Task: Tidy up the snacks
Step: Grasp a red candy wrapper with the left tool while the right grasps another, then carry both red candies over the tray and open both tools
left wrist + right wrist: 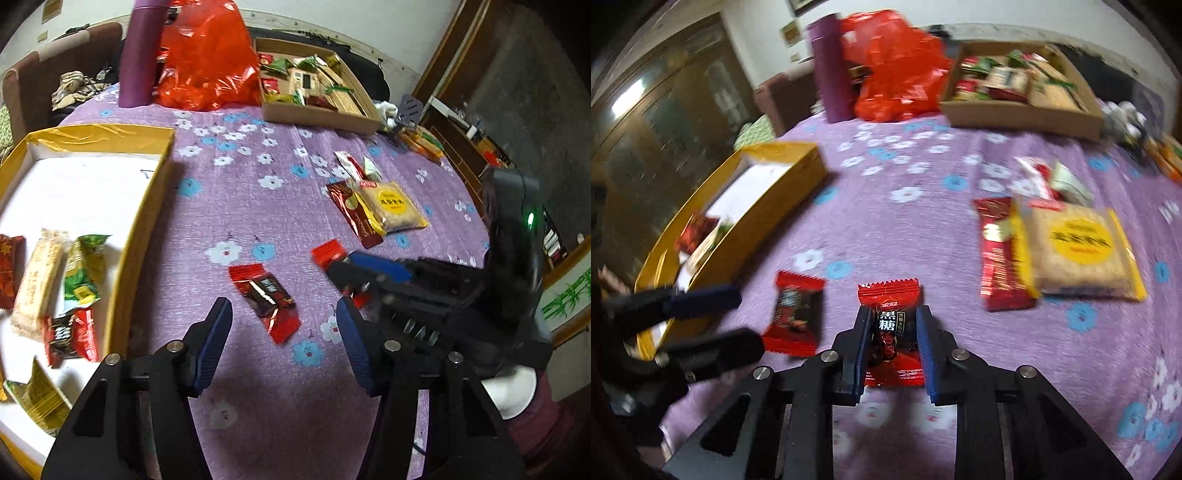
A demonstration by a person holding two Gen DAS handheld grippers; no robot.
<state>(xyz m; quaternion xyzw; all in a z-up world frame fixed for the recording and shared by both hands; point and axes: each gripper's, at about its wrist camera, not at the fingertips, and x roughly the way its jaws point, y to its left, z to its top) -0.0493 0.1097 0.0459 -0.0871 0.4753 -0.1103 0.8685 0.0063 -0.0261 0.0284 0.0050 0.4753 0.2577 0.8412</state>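
Right tongs on a red candy; left tongs wide open above a second one.

In the right wrist view, right tongs (892, 332) sat at lower centre with a red candy (889, 325) between the blue pads; pads looked to touch its sides, so judged gripped, probably for transfer to the yellow box (768, 218) at left, which already held several snacks. Left tongs (284, 328) gaped wide, holding nothing, with a second candy (267, 299) lying flat on the cloth between and beyond the tips, likely the next pick. A biscuit pack (393, 208) and red bar (351, 214) lay unsorted at centre right. Bench (258, 206) carried a purple floral cloth; cardboard tray (317, 114), red bag (207, 59) and purple flask (142, 55) stood along the top. Room dim, dark wooden cabinets at the edges.
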